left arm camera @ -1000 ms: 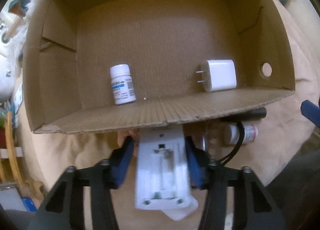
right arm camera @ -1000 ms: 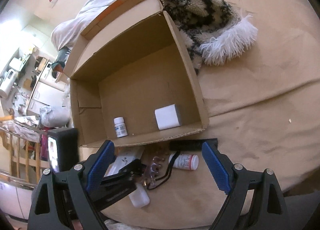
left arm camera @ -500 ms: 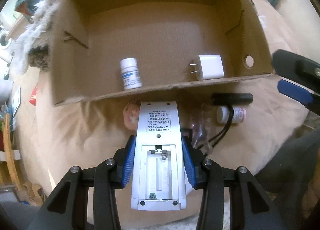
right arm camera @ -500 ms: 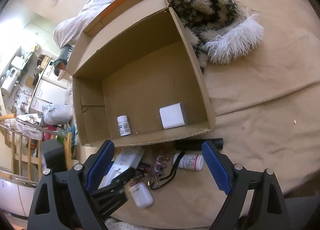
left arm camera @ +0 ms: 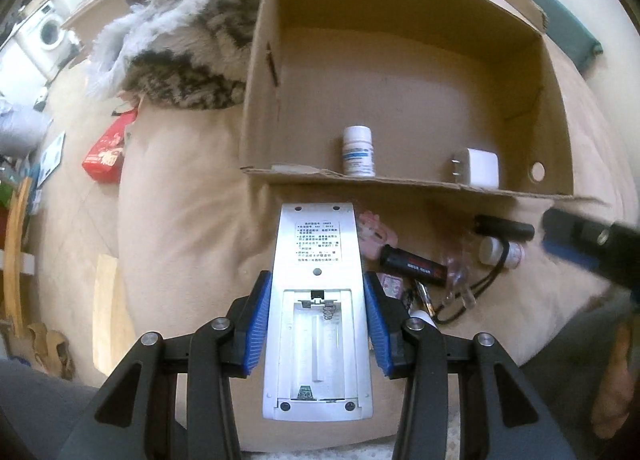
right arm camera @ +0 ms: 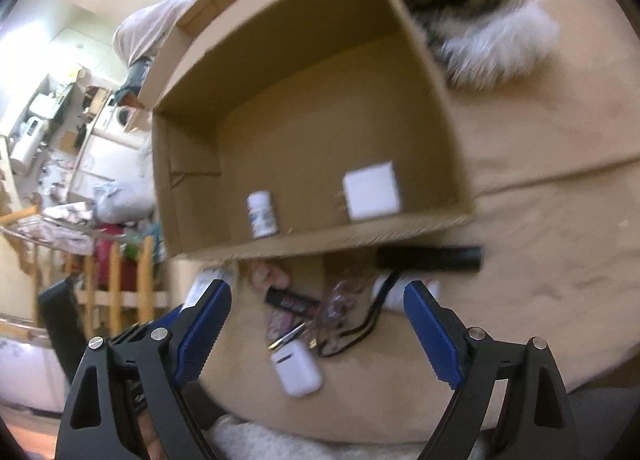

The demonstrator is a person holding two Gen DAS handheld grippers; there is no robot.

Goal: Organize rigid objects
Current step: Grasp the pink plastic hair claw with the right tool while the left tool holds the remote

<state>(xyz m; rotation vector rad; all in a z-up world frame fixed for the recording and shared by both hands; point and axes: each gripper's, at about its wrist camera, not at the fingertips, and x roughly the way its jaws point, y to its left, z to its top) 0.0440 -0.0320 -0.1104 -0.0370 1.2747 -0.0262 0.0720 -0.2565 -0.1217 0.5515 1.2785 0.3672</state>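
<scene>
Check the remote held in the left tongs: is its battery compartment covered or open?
Open. The remote faces back-up in the left tongs, with no cover: bare battery slots and a spring contact show. No batteries are visible inside.

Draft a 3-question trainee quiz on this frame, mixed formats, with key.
1. True or false: the left gripper is shut on the white remote.
2. Which things lie inside the cardboard box? A) pill bottle and white charger B) earbud case and black flashlight C) remote and red pack
3. Fill in: the right gripper is ____ and holds nothing, above the earbud case.

Key: 1 true; 2 A; 3 open
</scene>
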